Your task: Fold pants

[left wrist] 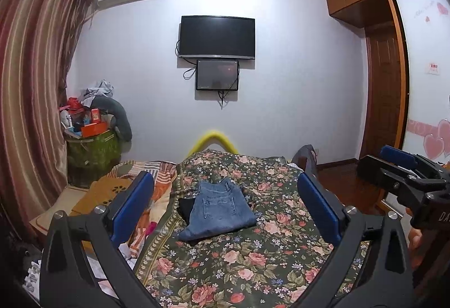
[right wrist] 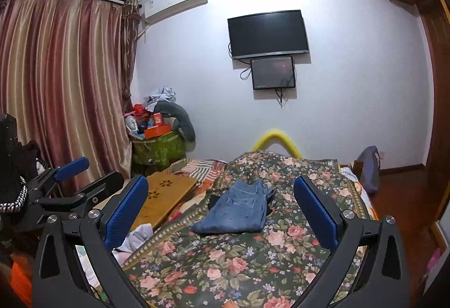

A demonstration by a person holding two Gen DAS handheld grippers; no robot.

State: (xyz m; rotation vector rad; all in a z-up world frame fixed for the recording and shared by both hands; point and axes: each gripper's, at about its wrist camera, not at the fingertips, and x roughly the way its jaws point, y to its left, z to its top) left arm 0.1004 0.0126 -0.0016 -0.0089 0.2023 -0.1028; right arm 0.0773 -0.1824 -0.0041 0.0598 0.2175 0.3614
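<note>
Folded jeans [left wrist: 218, 209] sit in a compact bundle on the floral bedspread [left wrist: 253, 265], around the middle of the bed, a dark garment [left wrist: 186, 206] peeking out at their left edge. The left gripper [left wrist: 225, 206] hangs above with jaws spread wide, gripping nothing; the right gripper [right wrist: 222, 206] likewise, wide apart and empty

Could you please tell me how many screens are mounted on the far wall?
2: a large black television and a smaller screen directly beneath it, both dark, with cables hanging.
</note>
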